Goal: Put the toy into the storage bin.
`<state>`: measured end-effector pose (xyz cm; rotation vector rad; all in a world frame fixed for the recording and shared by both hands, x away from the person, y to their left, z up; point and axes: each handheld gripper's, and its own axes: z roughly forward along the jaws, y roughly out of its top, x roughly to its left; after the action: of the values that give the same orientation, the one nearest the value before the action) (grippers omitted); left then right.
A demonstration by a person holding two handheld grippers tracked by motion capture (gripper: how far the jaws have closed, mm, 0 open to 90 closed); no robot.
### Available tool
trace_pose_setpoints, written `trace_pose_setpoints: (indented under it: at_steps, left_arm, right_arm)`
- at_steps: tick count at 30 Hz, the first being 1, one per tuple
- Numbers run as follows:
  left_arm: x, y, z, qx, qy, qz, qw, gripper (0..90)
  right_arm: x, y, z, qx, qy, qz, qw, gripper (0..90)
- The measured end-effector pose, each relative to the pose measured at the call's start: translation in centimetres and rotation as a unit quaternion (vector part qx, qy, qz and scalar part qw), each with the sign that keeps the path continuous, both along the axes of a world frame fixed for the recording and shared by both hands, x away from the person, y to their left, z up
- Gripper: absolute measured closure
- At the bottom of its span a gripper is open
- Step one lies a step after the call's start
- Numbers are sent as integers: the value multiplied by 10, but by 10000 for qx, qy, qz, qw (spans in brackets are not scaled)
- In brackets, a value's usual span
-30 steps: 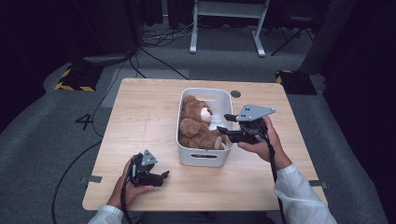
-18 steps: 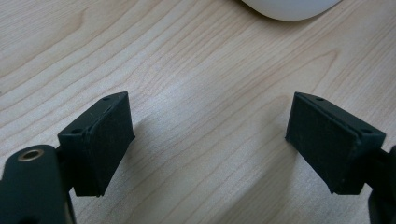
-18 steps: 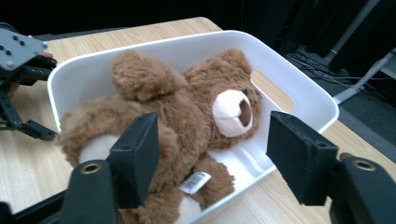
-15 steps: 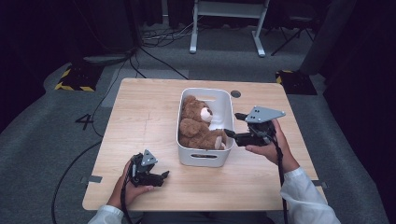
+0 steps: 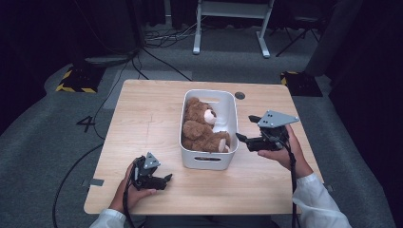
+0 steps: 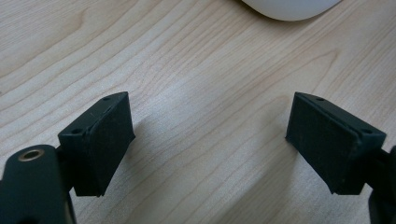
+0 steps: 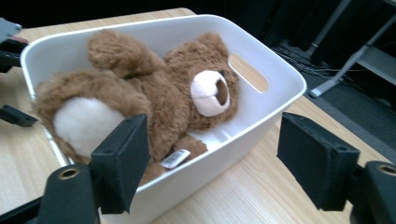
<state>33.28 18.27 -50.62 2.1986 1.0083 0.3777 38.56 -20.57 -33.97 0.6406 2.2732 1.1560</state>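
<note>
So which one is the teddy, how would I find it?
Look at the light wooden table, then at the white plastic tub in its middle. The fluffy brown teddy bear lies inside that tub on its back, with a cream snout and cream foot pads; it is the furry thing there.

The high view looks forward and down over the whole table [image 5: 142, 118]. The left gripper view faces bare tabletop from close. The right gripper view looks closely into the bin [image 7: 280, 79], which the high view shares [image 5: 233, 114]
</note>
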Motion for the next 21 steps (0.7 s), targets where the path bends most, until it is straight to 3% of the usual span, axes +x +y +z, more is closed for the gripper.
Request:
trace_pose_setpoints:
  at_steps: [21]
  left_arm:
    - [0,0,0,4,0,3,10000,149]
  right_arm:
    - [-6,-23,-15,-313,-115,-149,9993,239]
